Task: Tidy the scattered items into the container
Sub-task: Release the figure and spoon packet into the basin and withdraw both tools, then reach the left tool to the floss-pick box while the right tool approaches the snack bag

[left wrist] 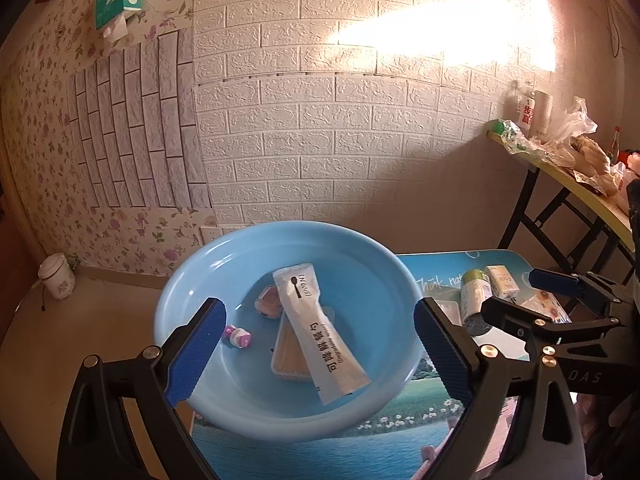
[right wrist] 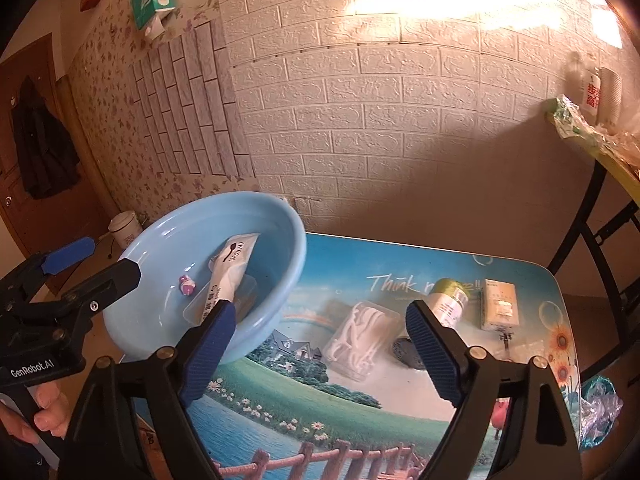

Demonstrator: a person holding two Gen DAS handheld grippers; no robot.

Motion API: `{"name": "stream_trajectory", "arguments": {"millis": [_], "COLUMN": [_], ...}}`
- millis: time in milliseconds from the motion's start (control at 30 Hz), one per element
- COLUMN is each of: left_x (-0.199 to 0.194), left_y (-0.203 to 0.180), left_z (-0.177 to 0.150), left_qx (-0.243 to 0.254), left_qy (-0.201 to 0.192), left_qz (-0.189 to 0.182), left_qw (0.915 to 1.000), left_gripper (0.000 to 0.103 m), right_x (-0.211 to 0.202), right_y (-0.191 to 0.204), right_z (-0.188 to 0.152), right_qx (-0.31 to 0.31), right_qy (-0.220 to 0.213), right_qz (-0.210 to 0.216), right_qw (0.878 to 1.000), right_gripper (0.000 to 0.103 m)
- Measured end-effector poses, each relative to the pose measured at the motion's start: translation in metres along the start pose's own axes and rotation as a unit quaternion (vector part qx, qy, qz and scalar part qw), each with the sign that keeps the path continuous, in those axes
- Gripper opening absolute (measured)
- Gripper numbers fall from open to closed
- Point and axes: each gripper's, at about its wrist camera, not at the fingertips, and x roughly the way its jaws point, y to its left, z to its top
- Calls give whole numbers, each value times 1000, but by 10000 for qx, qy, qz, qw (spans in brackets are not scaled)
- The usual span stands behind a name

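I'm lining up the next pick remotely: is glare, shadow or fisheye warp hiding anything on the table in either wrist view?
Left wrist view: the sunlight patch blows out only the wall; the blue basin and spoon packet read clearly, edges bowed. Right wrist view: same wall glare, table evenly lit; clear box of white picks sharp, the right gripper partly hides the bottle.

White brick wall, floral wallpaper, sunlit patch, cluttered side table
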Motion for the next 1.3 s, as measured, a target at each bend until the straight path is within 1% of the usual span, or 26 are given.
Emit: {"name": "stream_trajectory", "arguments": {"millis": [67,133,300,467,633,767,900,1067,1300], "left_x": [0,-1,-7,-13,-16,-15,-13,-9,5], "left_y": [-11,-22,-51,-77,-104,-120,-127,-131,-134], "left_z": [0,2,8,11,10,6,6,6,1], "left_qx": [-2,4,127,156,261,354,418,458,454], "left_qy": [60,116,170,232,256,356,379,389,479], "left_qz": [-34,-76,-142,-244,-329,-364,-370,-380,-378], "left_qw": [10000,9999,9997,9993,9988,9981,9977,9975,9971], "left_gripper": [96,96,98,100,101,101,101,101,101], "right_x": [-9,-20,-51,-77,-87,-92,-93,-92,-78], "right_y": [-10,-20,-43,-67,-94,-110,-121,-123,-123], "right_z": [-2,-3,-2,-2,-10,-22,-29,-31,-35], "right_qx": [44,100,244,404,569,677,720,691,633], "right_qy": [41,99,35,-31,104,188,164,147,222], "right_qz": [-160,-387,-717,-982,-1187,-1175,-1097,-1029,-932], "right_qw": [9999,9992,9971,9943,9912,9906,9912,9922,9934], "right_gripper": [90,96,103,103,103,103,103,103,103]}}
